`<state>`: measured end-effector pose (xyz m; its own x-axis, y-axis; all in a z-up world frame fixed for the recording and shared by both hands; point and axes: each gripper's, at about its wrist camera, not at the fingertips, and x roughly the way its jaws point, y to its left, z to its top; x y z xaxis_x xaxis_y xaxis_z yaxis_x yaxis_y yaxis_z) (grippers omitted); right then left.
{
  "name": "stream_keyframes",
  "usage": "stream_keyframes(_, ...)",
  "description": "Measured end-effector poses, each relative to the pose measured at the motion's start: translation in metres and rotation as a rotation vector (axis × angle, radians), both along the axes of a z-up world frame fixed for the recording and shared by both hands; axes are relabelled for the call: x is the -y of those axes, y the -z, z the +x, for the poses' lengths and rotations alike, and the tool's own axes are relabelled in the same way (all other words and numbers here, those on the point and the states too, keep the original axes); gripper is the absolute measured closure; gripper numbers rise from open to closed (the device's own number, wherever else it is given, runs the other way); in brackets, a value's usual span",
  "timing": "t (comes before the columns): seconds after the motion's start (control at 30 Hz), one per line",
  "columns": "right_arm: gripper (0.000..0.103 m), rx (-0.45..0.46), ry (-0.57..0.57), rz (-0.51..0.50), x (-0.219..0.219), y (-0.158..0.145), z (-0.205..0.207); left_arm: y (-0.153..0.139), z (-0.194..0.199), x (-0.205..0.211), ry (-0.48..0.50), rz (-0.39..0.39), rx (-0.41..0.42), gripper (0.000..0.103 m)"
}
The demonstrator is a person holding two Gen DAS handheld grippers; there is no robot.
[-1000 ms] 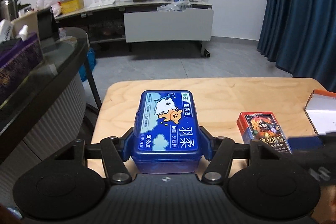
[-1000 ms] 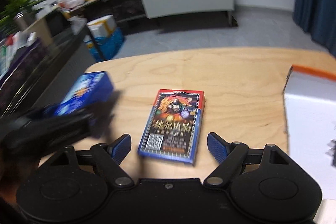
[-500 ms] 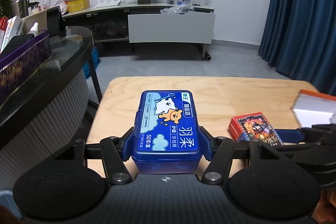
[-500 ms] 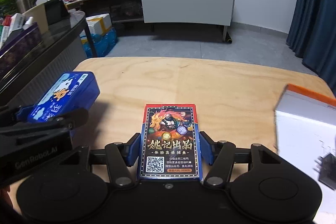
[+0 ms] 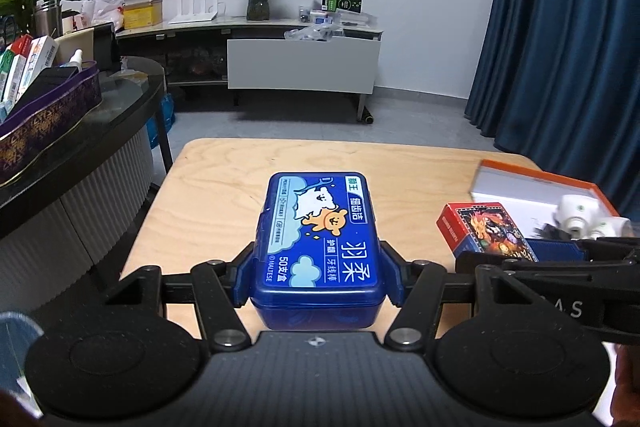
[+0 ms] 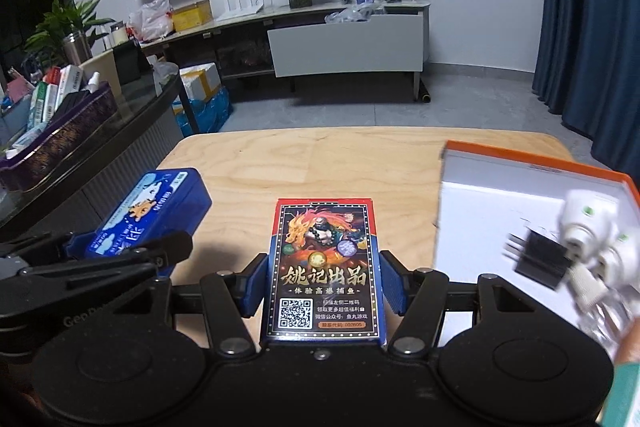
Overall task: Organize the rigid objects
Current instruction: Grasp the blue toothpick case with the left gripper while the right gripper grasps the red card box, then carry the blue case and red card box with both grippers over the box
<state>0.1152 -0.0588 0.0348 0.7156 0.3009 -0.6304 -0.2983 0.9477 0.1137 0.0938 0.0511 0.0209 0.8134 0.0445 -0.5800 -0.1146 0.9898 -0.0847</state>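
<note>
my left gripper [image 5: 318,277] is matte black, with two round discs on its body, angled link arms pinned by silver screws, and ribbed blue pads [image 5: 390,277]. a small cross mark sits at the centre of its front edge. my right gripper [image 6: 322,285] is built the same; pale lettering runs along the left one's side in the right wrist view.

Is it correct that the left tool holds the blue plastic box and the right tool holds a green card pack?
Not quite. The right tool holds a red and blue card pack, as its wrist view shows. The left tool does hold the blue plastic box.
</note>
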Motion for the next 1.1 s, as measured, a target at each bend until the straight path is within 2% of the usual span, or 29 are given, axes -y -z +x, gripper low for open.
stream_keyframes(0.5, 0.033, 0.076, 0.101, 0.075, 0.074, -0.022, -0.058, -0.017, -0.033, 0.054, 0.073, -0.003, 0.042, 0.041)
stream_keyframes(0.83, 0.033, 0.115, 0.222, 0.110, 0.140, -0.033, -0.076, -0.016, -0.029, 0.099, 0.202, 0.017, 0.049, 0.041)
stream_keyframes(1.1, 0.033, 0.125, 0.293, 0.109, 0.180, -0.033, -0.072, -0.009, -0.012, 0.121, 0.266, 0.009, 0.034, 0.041)
